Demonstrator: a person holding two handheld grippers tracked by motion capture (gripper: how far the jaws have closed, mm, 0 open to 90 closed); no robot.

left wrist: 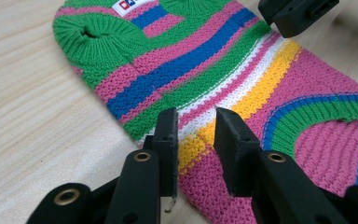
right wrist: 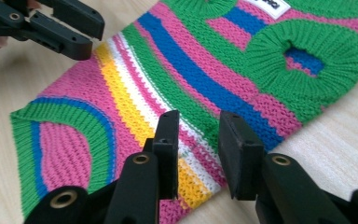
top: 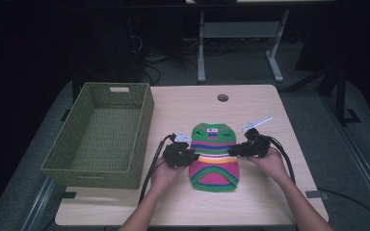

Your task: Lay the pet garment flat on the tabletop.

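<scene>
High view. A striped knit sweater (top: 215,157), small and sleeveless, lies flat near the middle of the wooden counter (top: 183,106), neck end away from the person, hem end toward them. The left claw (top: 191,155) sits at the sweater's left edge, about halfway along it. The right claw (top: 233,150) sits at the sweater's right edge, opposite. A hand (top: 163,174) backs the left claw, another hand (top: 272,162) the right. A green woven basket (top: 103,136) stands well to the left of the sweater, beyond the left claw.

Left gripper view. The left claw (left wrist: 195,135) has its jaws parted a little, one on either side of the sweater's (left wrist: 223,79) near edge at the white and yellow stripes. The pads do not press the knit; nothing is gripped. The right claw (left wrist: 298,16) shows across the sweater, at its far edge.

Right gripper view. The right claw (right wrist: 198,142) has its jaws parted likewise, over the sweater's (right wrist: 205,79) near edge at the yellow and white stripes, pads off the fabric, holding nothing. An armhole (right wrist: 303,58) shows in the green ribbing, toward the neck end. The left claw (right wrist: 81,39) lies at the sweater's far edge, by the yellow stripe.
</scene>
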